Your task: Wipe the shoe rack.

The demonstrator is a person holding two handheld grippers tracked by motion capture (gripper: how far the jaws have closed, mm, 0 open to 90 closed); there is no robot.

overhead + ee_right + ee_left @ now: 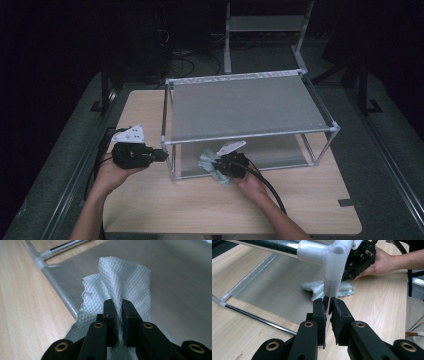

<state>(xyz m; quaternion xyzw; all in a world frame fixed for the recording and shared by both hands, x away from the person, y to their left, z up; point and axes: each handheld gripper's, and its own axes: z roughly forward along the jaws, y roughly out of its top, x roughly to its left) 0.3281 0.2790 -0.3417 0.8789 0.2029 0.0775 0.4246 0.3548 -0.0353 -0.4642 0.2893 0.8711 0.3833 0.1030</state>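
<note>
Right now the right gripper has its jaws pinched tight on a white waffle-textured cloth, a fold of it squeezed between the pads and the rest bunched up ahead of the tips. High view: cloth sits at the front edge of the rack's lower grey shelf, partly on the wooden table, with the right gripper on top of it and the person's right hand behind. Left gripper is clamped on the thin upright leg at the rack's front left corner, just below the white plastic corner joint; jaws closed on the rod, nearly touching each other. In the high view the left gripper is held level in the left hand, tips at that corner post. From the left gripper view the cloth lies past the post, the other gripper on it. Rack's upper shelf is bare grey sheet.
</note>
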